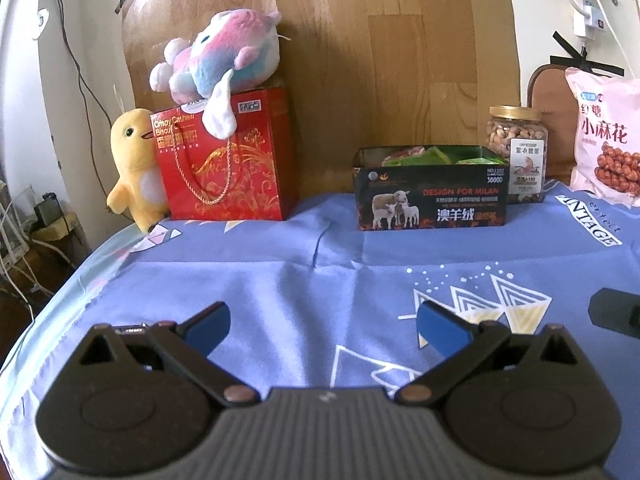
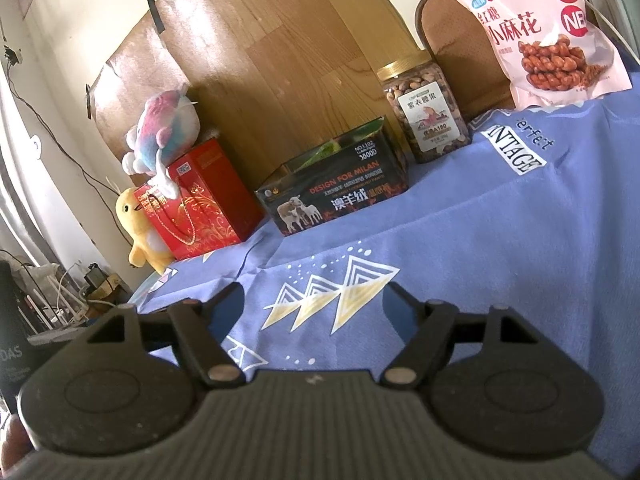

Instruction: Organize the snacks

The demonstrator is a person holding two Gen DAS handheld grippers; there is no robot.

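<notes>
A black open box (image 1: 430, 200) (image 2: 334, 196) printed with sheep stands at the back of the blue cloth, with green packets inside it. Beside it on the right stands a gold-lidded jar of nuts (image 1: 518, 148) (image 2: 424, 108). A pink snack bag (image 1: 606, 136) (image 2: 540, 36) leans further right. My left gripper (image 1: 322, 328) is open above the cloth, well short of the box, nothing between its blue pads. My right gripper (image 2: 314, 306) is also open and empty, low over the triangle print. A dark part of the right gripper (image 1: 616, 312) shows at the left wrist view's right edge.
A red gift bag (image 1: 224, 156) (image 2: 196, 196) stands at the back left with a pastel plush (image 1: 216, 56) (image 2: 162, 128) on top and a yellow plush chick (image 1: 134, 164) (image 2: 142, 228) beside it. A wooden board (image 1: 360, 40) backs the table. The table edge drops off on the left, with cables below.
</notes>
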